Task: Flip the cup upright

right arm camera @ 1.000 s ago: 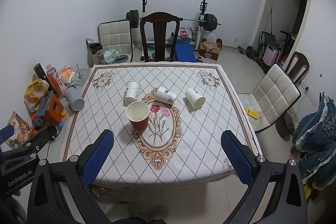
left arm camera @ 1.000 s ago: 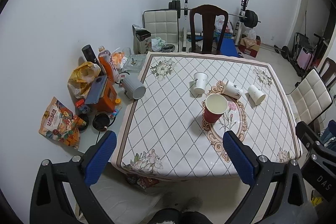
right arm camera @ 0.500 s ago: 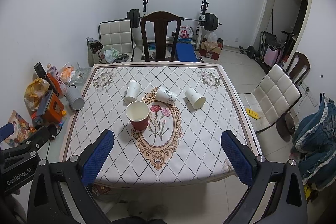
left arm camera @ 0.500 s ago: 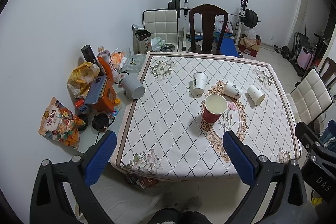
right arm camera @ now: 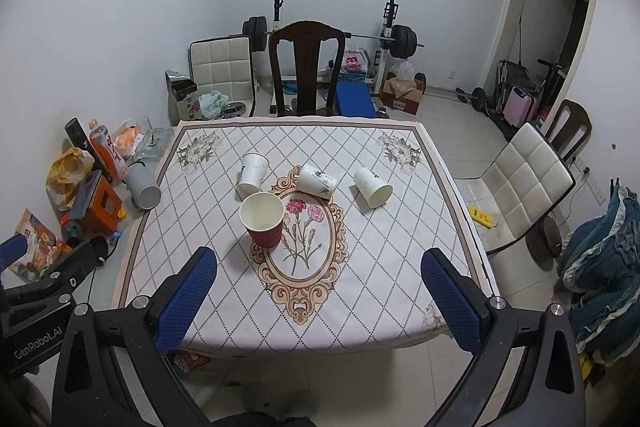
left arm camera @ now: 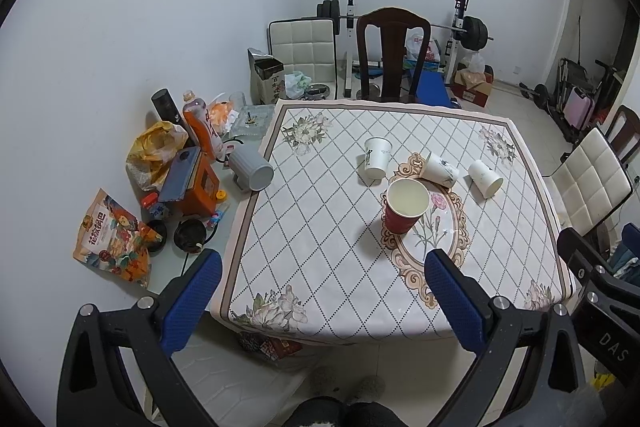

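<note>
Your left claw (left arm camera: 320, 287) and right claw (right arm camera: 320, 285) are both spread wide, holding nothing, above the surface's (right arm camera: 380, 267) near edge; red cup (right arm camera: 263, 219) stands upright mid-surface, three white paper cups (right arm camera: 318, 180) on their sides behind it.

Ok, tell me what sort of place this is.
Probably a home dining room doubling as a gym: a square table with a floral diamond-pattern cloth, a dark carved wooden chair and a black barbell on a white rack.
</note>
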